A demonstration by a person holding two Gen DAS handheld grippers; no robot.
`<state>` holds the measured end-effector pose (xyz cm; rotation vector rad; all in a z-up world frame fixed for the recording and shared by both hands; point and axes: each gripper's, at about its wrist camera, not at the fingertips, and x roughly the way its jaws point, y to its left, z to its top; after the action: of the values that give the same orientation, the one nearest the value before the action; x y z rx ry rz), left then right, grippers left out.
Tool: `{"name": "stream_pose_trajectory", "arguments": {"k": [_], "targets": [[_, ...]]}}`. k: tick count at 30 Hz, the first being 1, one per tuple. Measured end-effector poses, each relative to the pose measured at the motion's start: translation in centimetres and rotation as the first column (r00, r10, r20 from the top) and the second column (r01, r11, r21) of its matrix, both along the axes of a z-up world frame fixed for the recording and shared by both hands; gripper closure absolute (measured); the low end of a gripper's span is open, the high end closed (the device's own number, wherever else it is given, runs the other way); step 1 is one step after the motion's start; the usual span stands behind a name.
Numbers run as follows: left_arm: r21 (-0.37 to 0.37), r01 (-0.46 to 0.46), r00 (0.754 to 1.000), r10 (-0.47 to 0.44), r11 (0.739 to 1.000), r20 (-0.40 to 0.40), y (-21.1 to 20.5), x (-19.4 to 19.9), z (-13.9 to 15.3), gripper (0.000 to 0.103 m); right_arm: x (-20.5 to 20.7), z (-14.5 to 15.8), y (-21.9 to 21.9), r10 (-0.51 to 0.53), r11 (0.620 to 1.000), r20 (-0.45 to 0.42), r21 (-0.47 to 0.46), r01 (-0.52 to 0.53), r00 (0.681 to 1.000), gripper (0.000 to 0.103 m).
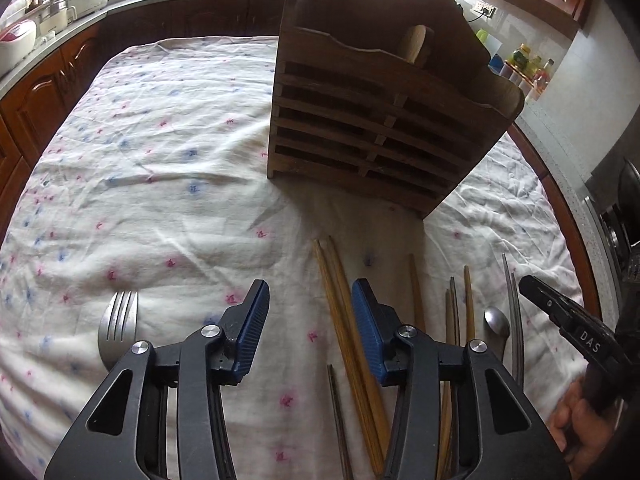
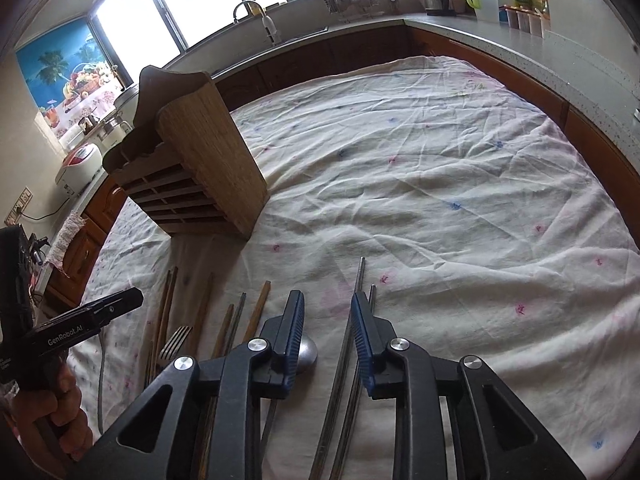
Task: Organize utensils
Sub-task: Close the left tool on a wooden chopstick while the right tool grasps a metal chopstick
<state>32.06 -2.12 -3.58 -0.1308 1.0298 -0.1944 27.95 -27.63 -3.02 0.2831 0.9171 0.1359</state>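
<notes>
A wrinkled floral tablecloth point(image 2: 440, 184) is covering the table, ringed by kitchen counters point(image 2: 520, 40). Both the left gripper point(image 1: 310, 316) and right gripper point(image 2: 327, 328) are hovering, jaws spread, over chopsticks point(image 1: 340, 300), a fork point(image 1: 118, 320) and a spoon point(image 1: 497, 320) lying before the wooden utensil holder point(image 1: 380, 120).

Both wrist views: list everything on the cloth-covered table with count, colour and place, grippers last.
Wooden utensil holder: one, brown, slatted front, upright at the far side of the cloth; one pale wooden handle stands in it.
Wooden chopsticks: several, tan to dark brown, exact count unclear, lying loose in front of the holder.
Metal chopsticks: two, silver, at the right end of the row.
Spoon: one, silver, among the chopsticks.
Fork: one, silver, at the left end.
Tablecloth: one, white with pink and blue flecks.
Left gripper: open, empty.
Right gripper: open, empty.
</notes>
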Motion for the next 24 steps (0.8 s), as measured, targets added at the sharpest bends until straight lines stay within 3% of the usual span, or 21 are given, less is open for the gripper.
{"name": "stream_pose_trajectory", "arguments": {"k": [8,14,18,20,24], "targets": [[0.013,0.023,0.999,-0.023,1.000,-0.043,-0.5,1.5,-1.4,0.076,1.8,-1.9,0.0,0.012,1.000,-0.056,-0.005,-0.012,0.998,0.084],[0.037,0.053,0.998,-0.052,0.998,-0.037,-1.4,1.9,-1.6,0.078,2.6,-2.1,0.2,0.019,1.000,-0.061,-0.014,-0.020,0.998,0.086],[0.036,0.087,0.996,-0.086,0.996,-0.032,-2.0,2.0,-1.7,0.089,2.8,-2.1,0.5,0.027,0.999,-0.060,-0.026,-0.029,0.998,0.086],[0.024,0.105,0.994,-0.104,0.994,-0.038,-2.3,2.2,-1.6,0.095,2.7,-2.1,0.9,0.032,0.998,-0.054,-0.054,-0.035,0.998,0.089],[0.041,0.121,0.992,-0.120,0.992,-0.026,-3.1,2.2,-1.4,0.097,2.8,-2.1,1.1,0.035,0.996,-0.046,-0.083,-0.039,0.998,0.096]]}}
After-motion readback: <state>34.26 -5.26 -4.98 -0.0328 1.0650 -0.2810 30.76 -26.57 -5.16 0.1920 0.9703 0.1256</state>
